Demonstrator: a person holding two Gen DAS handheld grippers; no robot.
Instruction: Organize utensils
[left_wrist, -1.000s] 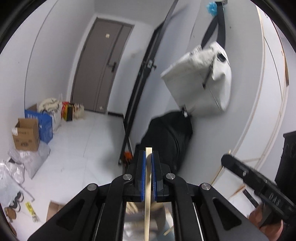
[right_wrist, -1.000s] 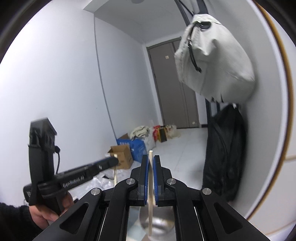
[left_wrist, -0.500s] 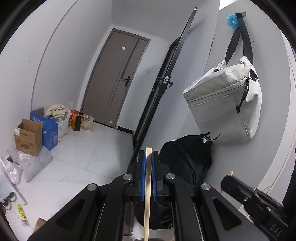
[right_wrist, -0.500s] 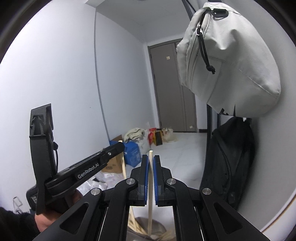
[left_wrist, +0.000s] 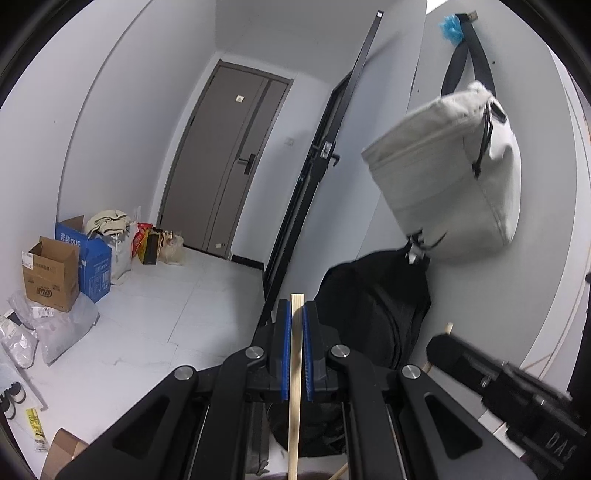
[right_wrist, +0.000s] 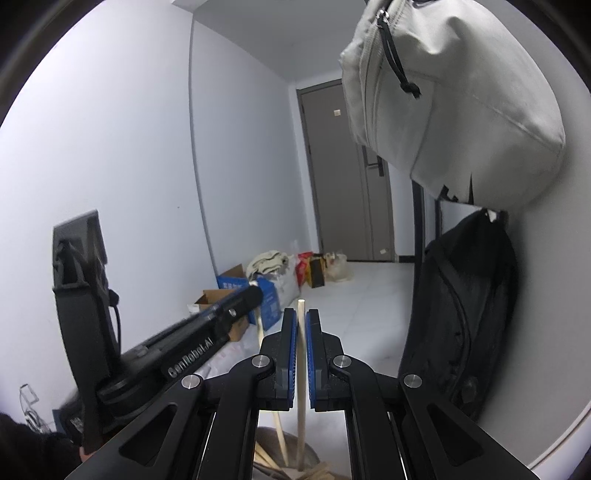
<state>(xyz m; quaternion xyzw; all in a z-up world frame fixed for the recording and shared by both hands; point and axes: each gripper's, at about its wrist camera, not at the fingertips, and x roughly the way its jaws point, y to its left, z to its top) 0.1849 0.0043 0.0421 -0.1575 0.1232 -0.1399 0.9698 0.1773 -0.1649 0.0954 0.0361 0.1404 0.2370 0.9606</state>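
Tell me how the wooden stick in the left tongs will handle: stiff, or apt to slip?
The wooden stick looks thin and straight, so probably stiff but light, and liable to snap if levered. The left tongs pinch it between ribbed blue pads, which should limit slipping. It is flat-sided with a squared end, so it is unlikely to roll if set down.

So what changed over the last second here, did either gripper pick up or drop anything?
No pick-up or release. The left gripper stays shut on its flat wooden stick, the right gripper on its round stick. Only the aim shifted: the left view tilted up and back down, the right view crept closer to the grey bag. The container below stays put.
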